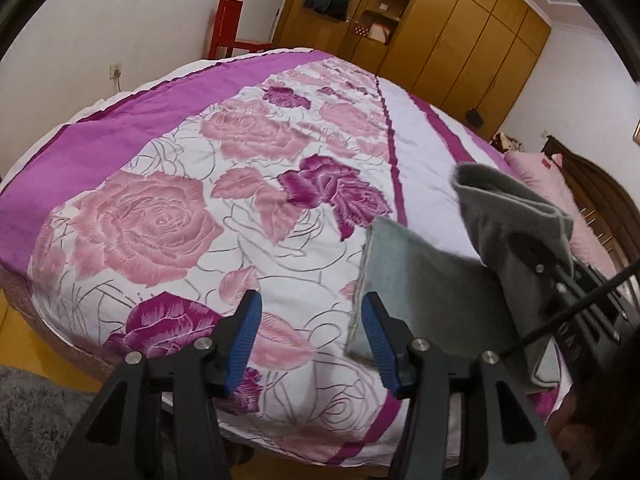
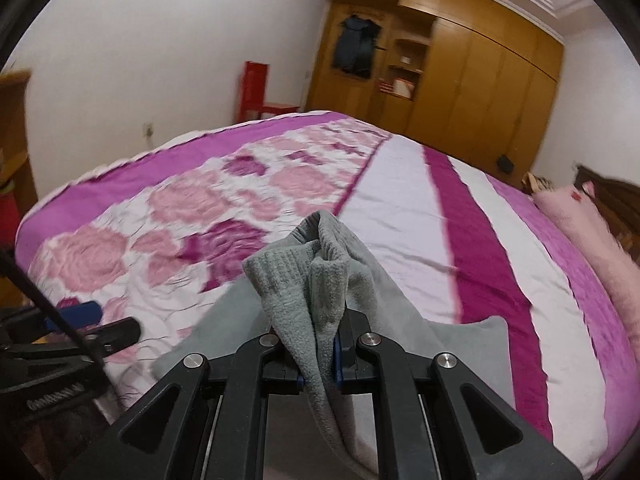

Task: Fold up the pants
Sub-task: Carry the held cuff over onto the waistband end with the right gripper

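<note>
Grey fleece pants are bunched up and pinched in my right gripper, which is shut on them and holds them above the bed; more of the cloth hangs below it. In the left wrist view the pants hang at the right, held by the right gripper. My left gripper is open and empty, with blue pads, just left of the hanging cloth's edge. It also shows in the right wrist view at the lower left.
A bed with a pink and purple rose-pattern quilt fills both views. A pink pillow lies at the right by a dark headboard. A wooden wardrobe and a red chair stand beyond. A grey rug lies on the floor.
</note>
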`<state>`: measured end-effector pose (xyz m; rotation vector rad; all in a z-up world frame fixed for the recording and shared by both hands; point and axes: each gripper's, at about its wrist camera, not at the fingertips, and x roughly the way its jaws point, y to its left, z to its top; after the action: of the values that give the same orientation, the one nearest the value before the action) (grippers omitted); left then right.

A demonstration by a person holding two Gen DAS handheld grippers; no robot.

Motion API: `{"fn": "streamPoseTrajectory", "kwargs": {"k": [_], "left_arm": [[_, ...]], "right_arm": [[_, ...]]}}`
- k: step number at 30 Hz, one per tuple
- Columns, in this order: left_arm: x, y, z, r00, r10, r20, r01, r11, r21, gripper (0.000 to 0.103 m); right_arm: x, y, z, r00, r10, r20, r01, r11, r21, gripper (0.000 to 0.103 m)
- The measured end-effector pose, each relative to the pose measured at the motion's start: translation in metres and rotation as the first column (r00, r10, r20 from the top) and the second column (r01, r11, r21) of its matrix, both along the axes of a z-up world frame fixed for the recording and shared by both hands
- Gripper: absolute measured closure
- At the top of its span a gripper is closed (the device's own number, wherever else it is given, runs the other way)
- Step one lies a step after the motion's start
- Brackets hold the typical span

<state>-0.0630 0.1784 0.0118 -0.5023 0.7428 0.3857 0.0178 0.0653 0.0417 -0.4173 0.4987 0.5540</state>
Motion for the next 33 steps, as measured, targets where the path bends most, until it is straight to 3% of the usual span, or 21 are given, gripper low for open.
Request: {"fn": "streamPoseTrajectory", "kwargs": {"k": [8, 16, 24, 28, 33], "left_arm": [[-0.004, 0.014, -0.011, 0.999, 0.031, -0.025, -0.033, 0.998, -0.060, 0.049], [-0.009, 0.019, -0.013, 0.999, 0.044, -0.027, -0.046, 0.996, -0.079, 0.049], [-0.010, 0.024, -0.018, 0.997, 0.059, -0.041, -0.063, 0.993, -0.099, 0.049], [-0.014, 0.027, -0.019, 0.997, 0.070, -0.045, -0.074, 0.991, -0.110, 0.049], [-0.014, 0.025, -0.018, 0.997, 0.063, -0.037, -0.067, 0.992, -0.104, 0.049]], "right_arm": [[-0.004, 0.023, -0.035, 0.999, 0.029, -0.033, -0.031, 0.997, -0.068, 0.096], [-0.016, 0.035, -0.042, 0.998, 0.056, -0.004, -0.056, 0.993, -0.102, 0.096], [-0.014, 0.042, -0.064, 0.996, 0.043, -0.082, -0.052, 0.991, -0.121, 0.095], [-0.017, 0.042, -0.070, 0.993, 0.062, -0.099, -0.075, 0.988, -0.133, 0.092], [-0.023, 0.036, -0.062, 0.980, 0.133, -0.148, -0.144, 0.988, -0.063, 0.073]]}}
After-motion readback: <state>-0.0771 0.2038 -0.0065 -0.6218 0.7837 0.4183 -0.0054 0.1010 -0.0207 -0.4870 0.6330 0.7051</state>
